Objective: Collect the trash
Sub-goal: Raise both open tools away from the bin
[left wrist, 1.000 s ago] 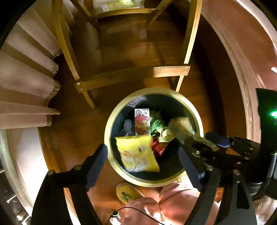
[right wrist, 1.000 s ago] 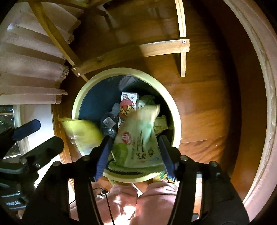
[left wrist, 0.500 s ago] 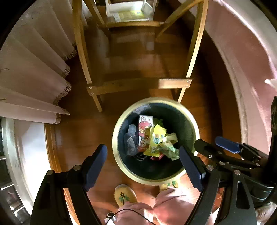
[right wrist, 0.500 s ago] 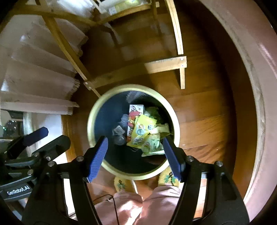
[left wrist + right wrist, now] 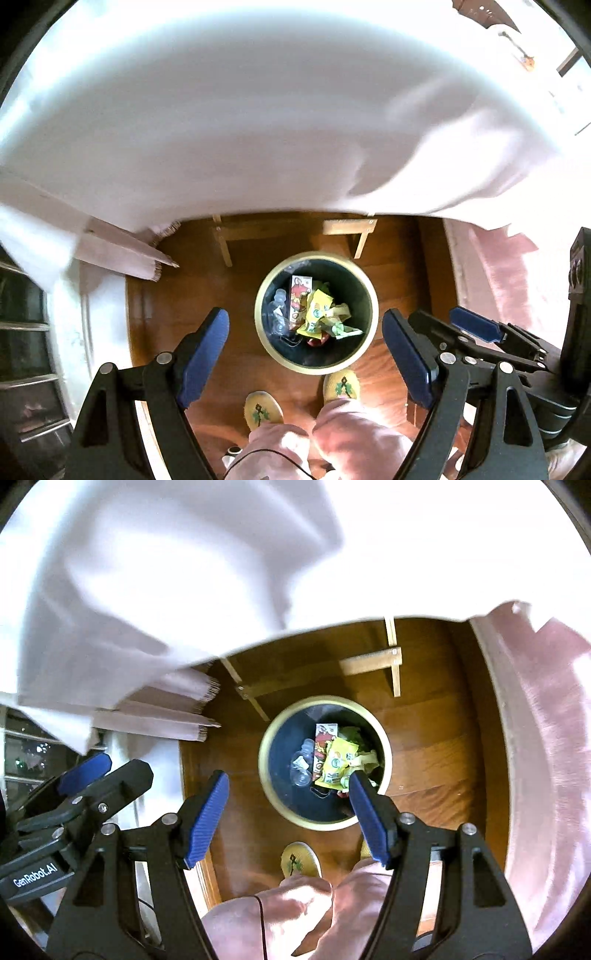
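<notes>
We hold our left gripper point(image 5: 304, 341) and right gripper point(image 5: 288, 805) wide and empty above one bin point(image 5: 371, 295) holding two yellow wrappers point(image 5: 318, 306), one carton point(image 5: 300, 291) and one bottle point(image 5: 277, 301), open floor point(image 5: 177, 295) around its rim.

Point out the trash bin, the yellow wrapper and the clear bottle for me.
trash bin point(image 5: 372, 295): left wrist view, cream rim.
yellow wrapper point(image 5: 338, 762): right wrist view, printed face.
clear bottle point(image 5: 301, 766): right wrist view, body.

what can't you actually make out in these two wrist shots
- Tabletop: both views, hidden by the blurred white tablecloth; any trash left there is unseen.
- Trash bin bottom: the yellow wrappers and clear bottle cover what lies beneath.
- Wrapper print: too small to read.
- Chair: only its lower legs show under the cloth.
</notes>
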Motion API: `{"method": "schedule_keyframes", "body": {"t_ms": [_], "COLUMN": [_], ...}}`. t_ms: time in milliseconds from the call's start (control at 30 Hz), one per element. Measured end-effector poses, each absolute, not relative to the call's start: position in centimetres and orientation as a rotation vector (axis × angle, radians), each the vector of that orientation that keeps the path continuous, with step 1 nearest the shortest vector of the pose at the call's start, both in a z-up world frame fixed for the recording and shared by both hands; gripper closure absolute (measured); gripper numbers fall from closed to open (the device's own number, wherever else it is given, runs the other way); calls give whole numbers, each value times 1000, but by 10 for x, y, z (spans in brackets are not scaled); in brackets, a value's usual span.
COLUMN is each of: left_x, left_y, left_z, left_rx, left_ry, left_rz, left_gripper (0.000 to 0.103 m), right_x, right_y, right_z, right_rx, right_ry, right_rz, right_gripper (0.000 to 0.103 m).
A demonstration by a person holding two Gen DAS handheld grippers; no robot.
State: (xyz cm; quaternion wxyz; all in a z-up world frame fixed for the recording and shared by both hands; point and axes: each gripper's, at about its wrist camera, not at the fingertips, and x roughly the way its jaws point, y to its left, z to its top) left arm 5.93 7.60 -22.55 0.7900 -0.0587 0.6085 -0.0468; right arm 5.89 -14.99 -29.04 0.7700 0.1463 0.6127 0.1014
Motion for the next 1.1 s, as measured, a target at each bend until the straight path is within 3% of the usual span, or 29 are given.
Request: {"method": "schedule_keyframes", "body": {"t_ms": [667, 833, 1100], "left_x": [31, 21, 19], "left_y": [100, 98, 96], "left_z": [51, 89, 115], "left_rx": [-98, -81, -48], "left_ry": [1078, 1010, 935], "left_rz": [-70, -47, -16], "left_gripper": [17, 17, 17], "right_x": [36, 32, 28], "right_y": [-142, -147, -144], "right_z": [-17, 34, 64], "right_rx": [237, 216, 182], "right_ry": [1103, 1028, 958], "right_rz": [300, 291, 269], "right_gripper": [37, 37, 37]}}
